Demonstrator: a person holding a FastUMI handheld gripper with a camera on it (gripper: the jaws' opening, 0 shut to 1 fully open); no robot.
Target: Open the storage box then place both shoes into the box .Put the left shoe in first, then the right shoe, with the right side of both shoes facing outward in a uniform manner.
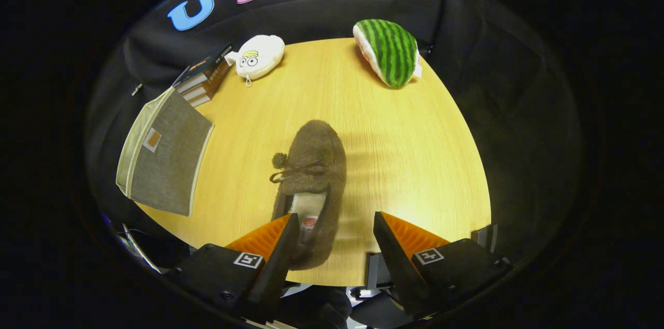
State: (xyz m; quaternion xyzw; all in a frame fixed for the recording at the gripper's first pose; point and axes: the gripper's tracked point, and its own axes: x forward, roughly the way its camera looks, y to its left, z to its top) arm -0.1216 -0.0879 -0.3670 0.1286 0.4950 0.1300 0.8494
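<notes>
A brown fuzzy slipper [314,163] with a small bow and pompom lies on the round wooden table [415,152], toe pointing away from me. Its heel end reaches in between my fingers, close against the left finger [282,238] and apart from the right one. My gripper [336,217] is open and hangs above the slipper's heel, with a wide gap between the fingers. The grey fabric storage box [163,155] with cream edging and a small tag sits at the table's left edge, beyond and left of the fingers. I cannot tell whether its lid is open.
A stack of books [205,80] lies behind the box. A white plush toy with eyes [259,55] sits at the far edge, and a watermelon-patterned plush [390,51] sits to its right. Bare tabletop stretches to the right of the slipper.
</notes>
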